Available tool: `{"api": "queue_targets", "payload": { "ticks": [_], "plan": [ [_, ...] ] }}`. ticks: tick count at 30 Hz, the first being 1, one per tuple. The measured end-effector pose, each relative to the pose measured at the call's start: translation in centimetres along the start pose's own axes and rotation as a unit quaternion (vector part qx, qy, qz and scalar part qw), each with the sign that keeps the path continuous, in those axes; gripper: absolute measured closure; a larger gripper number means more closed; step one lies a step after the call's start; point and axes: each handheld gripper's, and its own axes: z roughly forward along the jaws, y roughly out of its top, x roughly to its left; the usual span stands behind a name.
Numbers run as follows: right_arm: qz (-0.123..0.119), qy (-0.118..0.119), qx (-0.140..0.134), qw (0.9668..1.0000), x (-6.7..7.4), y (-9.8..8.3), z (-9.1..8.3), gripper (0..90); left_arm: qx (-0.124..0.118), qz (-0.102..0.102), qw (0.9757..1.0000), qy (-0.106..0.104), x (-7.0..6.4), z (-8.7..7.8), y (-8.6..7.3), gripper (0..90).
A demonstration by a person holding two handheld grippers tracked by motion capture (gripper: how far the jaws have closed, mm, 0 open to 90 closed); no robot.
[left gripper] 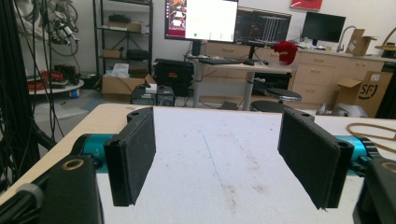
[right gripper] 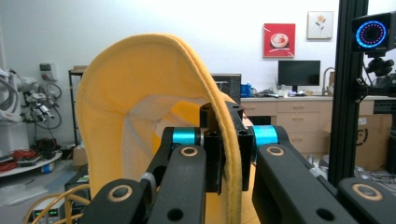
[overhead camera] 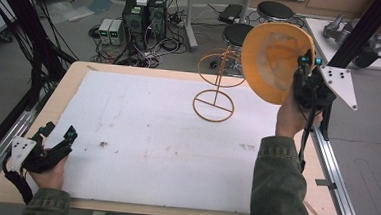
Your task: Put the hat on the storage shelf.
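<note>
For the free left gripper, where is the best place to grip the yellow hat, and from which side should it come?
Probably the brim edge of the yellow hat opposite the right gripper, approached from the table's left. The hat hangs upright, so that thin rim faces the open left gripper.

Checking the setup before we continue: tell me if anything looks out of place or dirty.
Nothing is askew. The wire stand stands upright on the table. The right gripper holds the yellow hat by its brim, in the air. The white mat has a few small dark smudges. The left gripper rests open, holding nothing.
</note>
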Motion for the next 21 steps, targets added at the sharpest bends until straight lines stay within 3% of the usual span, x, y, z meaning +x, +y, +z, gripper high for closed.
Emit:
{"api": "queue_targets", "payload": {
  "ticks": [2,9,15,21],
  "plan": [
    [-0.012,-0.009,-0.002,0.9999,0.5,0.2,0.9,86.8,0.0,-0.001,1.0,-0.002,0.0,0.0,0.0,27.9],
    [-0.018,-0.02,0.001,0.9996,1.0,0.5,2.7,86.8,-0.002,-0.003,1.0,-0.005,0.0,0.1,0.0,28.0],
    [-0.045,-0.029,-0.005,0.9986,2.1,0.8,4.3,86.8,0.003,-0.007,0.9998,-0.017,-0.2,0.3,-0.1,28.0],
    [-0.038,-0.035,-0.013,0.9986,2.8,1.4,5.6,86.8,0.002,-0.011,0.9998,-0.019,-0.1,0.4,-0.2,28.0]
  ]
}}
